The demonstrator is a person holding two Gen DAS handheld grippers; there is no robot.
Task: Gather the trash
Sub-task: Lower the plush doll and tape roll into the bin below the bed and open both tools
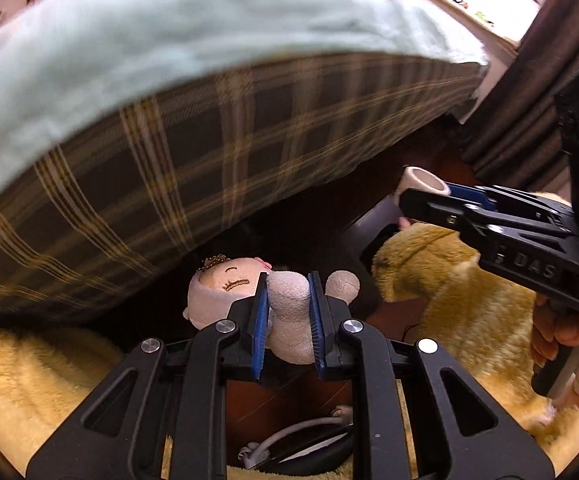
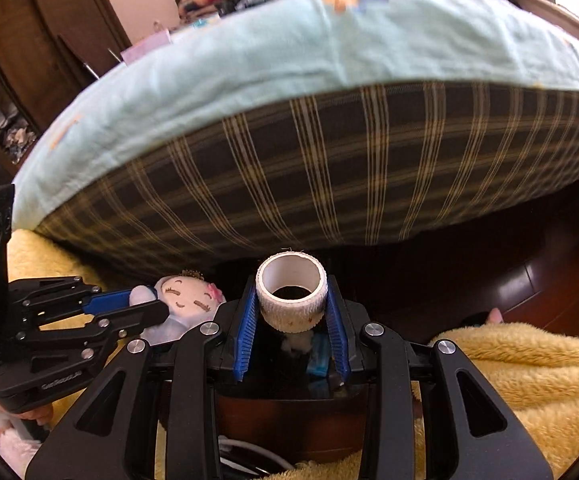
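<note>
L gripper [image 1: 288, 312] is clamped on a small plush doll [image 1: 229, 294]: the blue pads [image 1: 260, 312] squeeze one pale fuzzy limb betw. them, limb filling the whole gap, doll's embroidered face sitting just left of the jaws. From the R wrist view the same doll [image 2: 181, 300] shows w/ pink flower on its head, L gripper [image 2: 129, 306] coming in from the left side.

R gripper [image 2: 292, 312] grips a white tape roll [image 2: 291, 296] (near-empty, mostly cardboard core w/ a thin fabric-like outer layer). Roll sits near the fingertips, hollow centre facing the cam, each blue pad [image 2: 245, 332] pressed on its outer wall, jaws closed on it. In the L wrist view the roll [image 1: 423, 180] pokes out past the R gripper [image 1: 425, 196] tips, off the floor.

Both grippers are close to each other, in front of a bed w/ plaid mattress side [image 2: 329, 168] and pale green sheet [image 2: 289, 52]. Yellow fleece blanket [image 2: 529, 368] lies below right, dark wood floor [image 2: 529, 280] beyond. White cable [image 1: 289, 436] lies under the L gripper.
</note>
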